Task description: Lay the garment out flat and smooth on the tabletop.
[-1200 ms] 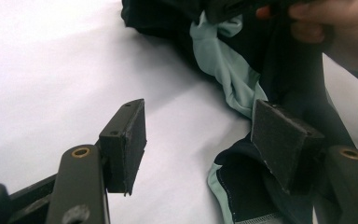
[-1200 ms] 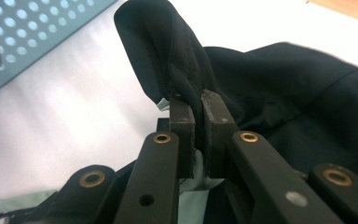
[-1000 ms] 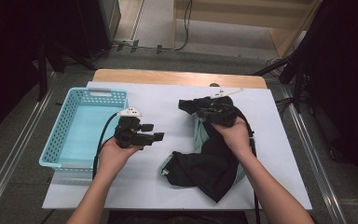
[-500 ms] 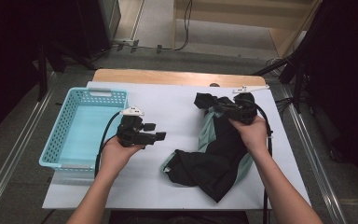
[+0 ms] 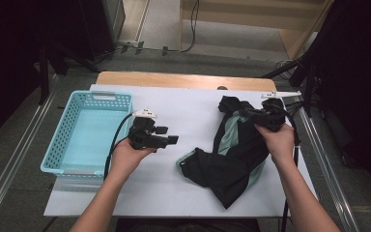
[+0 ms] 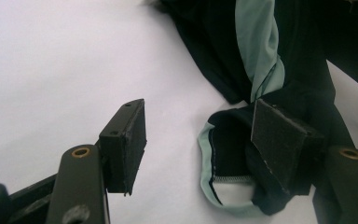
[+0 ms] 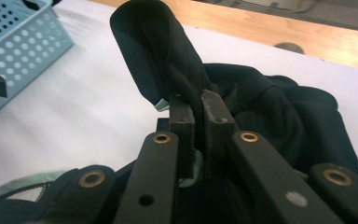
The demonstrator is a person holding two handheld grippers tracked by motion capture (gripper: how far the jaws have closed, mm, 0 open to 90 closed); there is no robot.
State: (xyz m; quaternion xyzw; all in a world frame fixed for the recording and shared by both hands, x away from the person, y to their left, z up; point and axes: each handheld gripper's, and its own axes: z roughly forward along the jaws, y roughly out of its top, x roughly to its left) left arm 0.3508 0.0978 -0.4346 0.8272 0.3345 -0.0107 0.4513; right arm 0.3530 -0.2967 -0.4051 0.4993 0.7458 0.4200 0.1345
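- The right gripper (image 5: 244, 113) has its jaws pinched on a fold of the black-and-mint garment (image 5: 234, 154), at the end farthest from the basket (image 5: 58, 145).
- The left gripper (image 5: 171, 140) is spread wide, hovering between basket and garment, its jaws toward the garment's near hem.

A black fabric garment with pale mint-green panels and trim (image 5: 236, 150) lies crumpled on the right half of the white-covered table (image 5: 193, 111), stretched from the far right toward the near middle. Its far end is bunched and lifted, pinched between the right gripper's (image 7: 196, 122) closed fingers. Its near end, a mint-edged opening with white stitching, rests flat on the table.
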